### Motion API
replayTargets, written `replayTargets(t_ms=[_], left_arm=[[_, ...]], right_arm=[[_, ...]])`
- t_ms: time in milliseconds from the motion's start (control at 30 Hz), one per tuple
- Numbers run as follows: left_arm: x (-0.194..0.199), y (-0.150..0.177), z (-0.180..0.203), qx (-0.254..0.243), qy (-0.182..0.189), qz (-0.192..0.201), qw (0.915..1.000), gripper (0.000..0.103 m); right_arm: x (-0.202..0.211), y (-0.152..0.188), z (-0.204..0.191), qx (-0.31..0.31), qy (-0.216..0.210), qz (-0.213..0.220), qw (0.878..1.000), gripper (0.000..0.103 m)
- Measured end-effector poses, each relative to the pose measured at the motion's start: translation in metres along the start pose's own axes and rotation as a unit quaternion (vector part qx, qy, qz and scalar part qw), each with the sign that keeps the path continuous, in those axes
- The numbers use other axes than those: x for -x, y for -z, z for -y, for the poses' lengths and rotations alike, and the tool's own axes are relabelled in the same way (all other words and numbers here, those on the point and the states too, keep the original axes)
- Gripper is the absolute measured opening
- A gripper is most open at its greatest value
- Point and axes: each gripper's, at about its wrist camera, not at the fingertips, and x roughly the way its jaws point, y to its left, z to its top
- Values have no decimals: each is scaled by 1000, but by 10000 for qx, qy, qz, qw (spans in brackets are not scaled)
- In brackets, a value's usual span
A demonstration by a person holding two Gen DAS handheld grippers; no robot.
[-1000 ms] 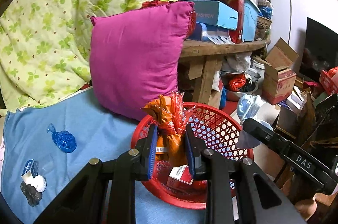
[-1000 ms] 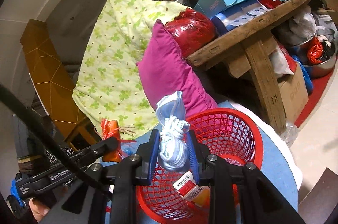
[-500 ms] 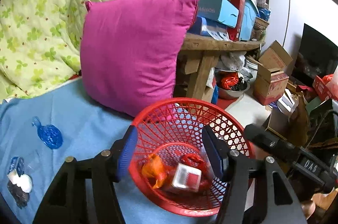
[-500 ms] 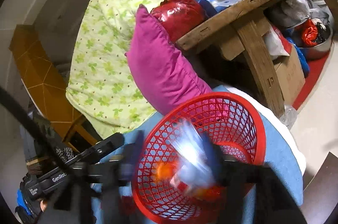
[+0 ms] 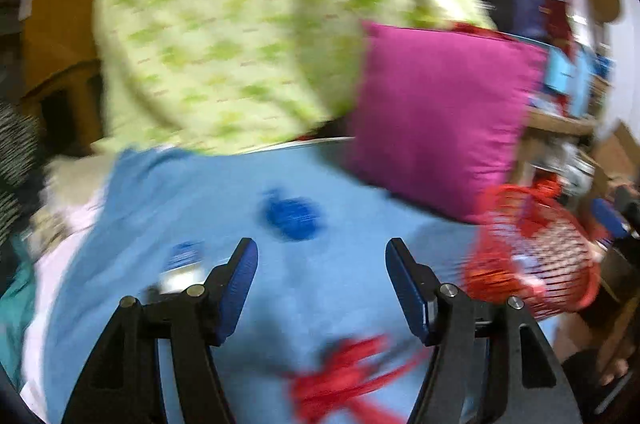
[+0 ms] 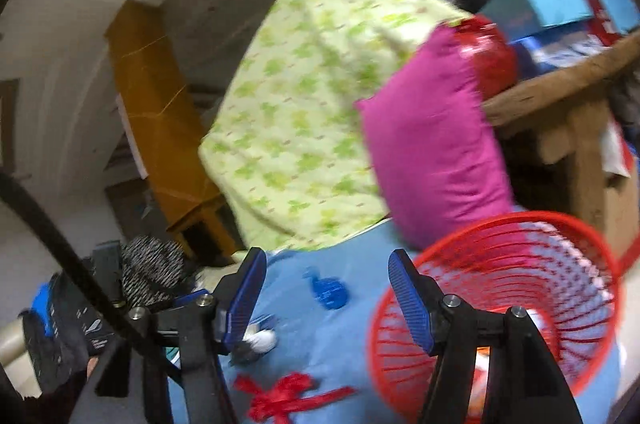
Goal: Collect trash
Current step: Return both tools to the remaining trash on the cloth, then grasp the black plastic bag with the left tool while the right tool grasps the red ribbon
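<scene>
Blue cloth (image 5: 360,264) covers the surface, soft and flat, and the leftover trash sits on it. Going left to right: a small blurred white-and-blue scrap (image 5: 182,264) just beside my left gripper (image 5: 322,288); a crinkly blue plastic wad (image 5: 294,218) ahead of it; a thin red ribbon bow (image 5: 344,380) near the bottom edge, limp and stringy. Left jaws are opening, nothing between them. Right gripper (image 6: 326,298) has its jaws apart too, also empty.

Red mesh basket (image 6: 496,304) stands at the right on the cloth, near the magenta pillow (image 6: 436,160); rigid plastic lattice, round rim, some trash already inside.

I judge the step in hand is reaching for the next piece. The wad looks easiest: bulky and squashy, so I'd centre it between the pads and pinch low. The ribbon is flat; I'd grab at the knot, not the tails. Left view is blurred, so I'd settle before closing.
</scene>
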Motion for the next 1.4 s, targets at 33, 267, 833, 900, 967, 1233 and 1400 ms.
replayTargets(t_ms=[33, 267, 833, 900, 967, 1233, 1400], left_arm=[[2, 4, -19, 98, -190, -30, 9998, 67], [28, 41, -137, 924, -1306, -186, 9869, 67], [-15, 99, -176, 1128, -1046, -914, 9839, 67], [-21, 99, -179, 1149, -1025, -955, 9835, 67], [-28, 97, -180, 1083, -1030, -987, 9838, 67], [-64, 81, -178, 852, -804, -1070, 9873, 67], [-98, 72, -175, 779, -485, -1171, 9889, 68]], right_arm=[[-9, 4, -9, 64, -98, -129, 9998, 68], [-90, 49, -55, 323, -345, -1625, 9856, 68], [-198, 145, -30, -748, 173, -4133, 9073, 68], [-203, 151, -34, -710, 126, -4213, 9040, 68], [-207, 158, -39, -669, 97, -4300, 9003, 68], [-231, 192, -70, -59, 348, -4578, 8884, 55], [-234, 195, -85, 520, 703, -4302, 8985, 40]])
